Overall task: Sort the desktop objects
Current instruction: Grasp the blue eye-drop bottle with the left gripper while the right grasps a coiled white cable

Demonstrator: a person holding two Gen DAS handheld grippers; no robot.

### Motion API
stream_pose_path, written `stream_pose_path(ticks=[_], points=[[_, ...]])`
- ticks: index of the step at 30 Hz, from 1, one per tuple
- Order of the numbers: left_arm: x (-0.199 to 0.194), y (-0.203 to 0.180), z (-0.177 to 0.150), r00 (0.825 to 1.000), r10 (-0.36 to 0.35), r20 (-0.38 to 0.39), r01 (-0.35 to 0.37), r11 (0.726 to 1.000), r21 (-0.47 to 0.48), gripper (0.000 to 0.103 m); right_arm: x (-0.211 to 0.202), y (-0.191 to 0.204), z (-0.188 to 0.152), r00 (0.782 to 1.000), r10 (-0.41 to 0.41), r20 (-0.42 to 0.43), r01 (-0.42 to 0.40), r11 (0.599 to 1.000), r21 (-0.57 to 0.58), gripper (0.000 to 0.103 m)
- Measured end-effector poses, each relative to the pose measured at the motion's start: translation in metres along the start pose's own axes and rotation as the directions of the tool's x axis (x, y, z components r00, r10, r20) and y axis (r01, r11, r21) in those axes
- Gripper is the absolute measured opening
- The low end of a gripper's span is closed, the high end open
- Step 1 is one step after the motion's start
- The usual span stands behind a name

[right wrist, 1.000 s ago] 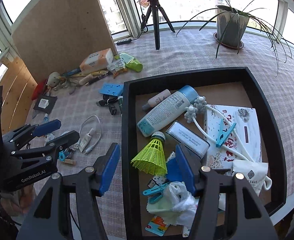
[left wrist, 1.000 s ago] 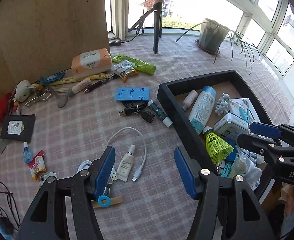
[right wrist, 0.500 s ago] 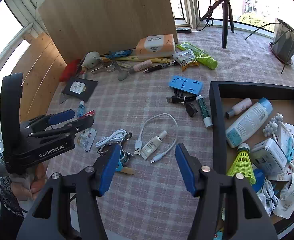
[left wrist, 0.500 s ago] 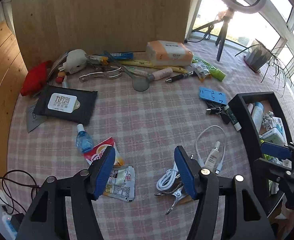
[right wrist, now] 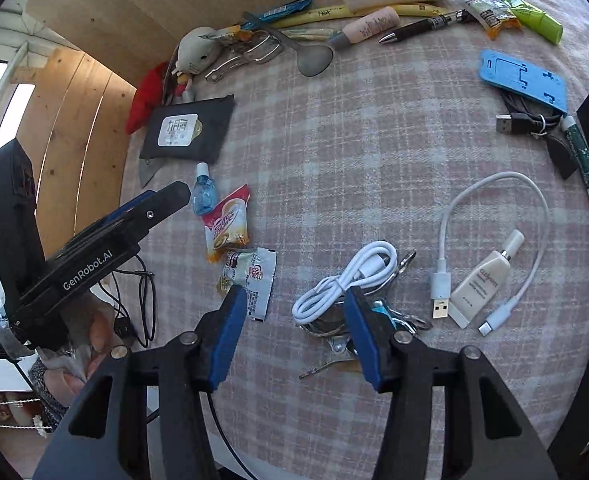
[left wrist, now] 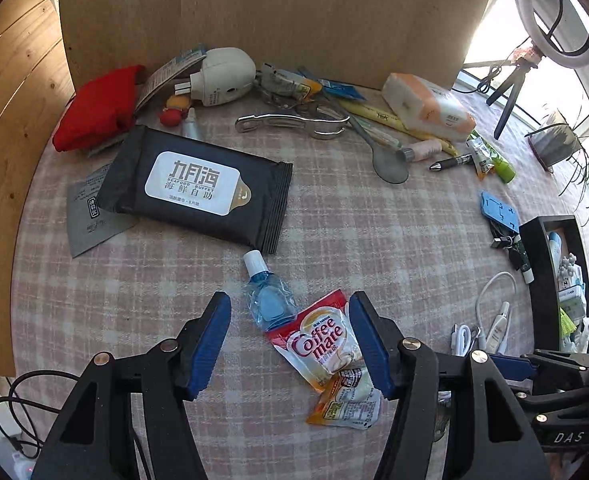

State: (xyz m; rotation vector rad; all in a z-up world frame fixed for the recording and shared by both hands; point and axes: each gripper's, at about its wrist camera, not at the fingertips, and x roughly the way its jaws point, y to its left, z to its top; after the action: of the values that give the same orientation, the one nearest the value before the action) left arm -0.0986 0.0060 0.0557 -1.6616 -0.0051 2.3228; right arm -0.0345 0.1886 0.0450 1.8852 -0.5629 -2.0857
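Crinkly foil sachets on checked cloth

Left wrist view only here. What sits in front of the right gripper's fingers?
Observer: A coiled white cable lies just ahead of the right gripper, close to one finger.
Operator: Is it gripped?
Observer: No. The jaws have just been closing, but they are open with nothing pinched between them.
Operator: Anything under that cable?
Observer: A tangle of metal rings, with a small key poking out toward the camera.
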Motion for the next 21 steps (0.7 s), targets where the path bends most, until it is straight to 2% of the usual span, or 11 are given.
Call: stream_pose_path(ticks=[11,15,21], points=[[0.025,0.008,0.006,0.999,-0.012,-0.052,0.013,1.0,0.005,0.059,0.02,0.003,0.015,0.997,-0.062,-0.036,0.063,0.998,0.02,0.05],[0.029,0.009,0.006,0.998,0.0,-0.056,0.0,1.0,0.009,0.059,0.022,0.007,0.022,0.996,-0.083,-0.027,0.084,0.996,0.011,0.05],[0.027,0.015,0.01,0.999,-0.012,-0.048,0.012,1.0,-0.002,0.059,0.016,0.006,0.015,0.994,-0.101,-0.05,0.101,0.995,-0.002,0.049]])
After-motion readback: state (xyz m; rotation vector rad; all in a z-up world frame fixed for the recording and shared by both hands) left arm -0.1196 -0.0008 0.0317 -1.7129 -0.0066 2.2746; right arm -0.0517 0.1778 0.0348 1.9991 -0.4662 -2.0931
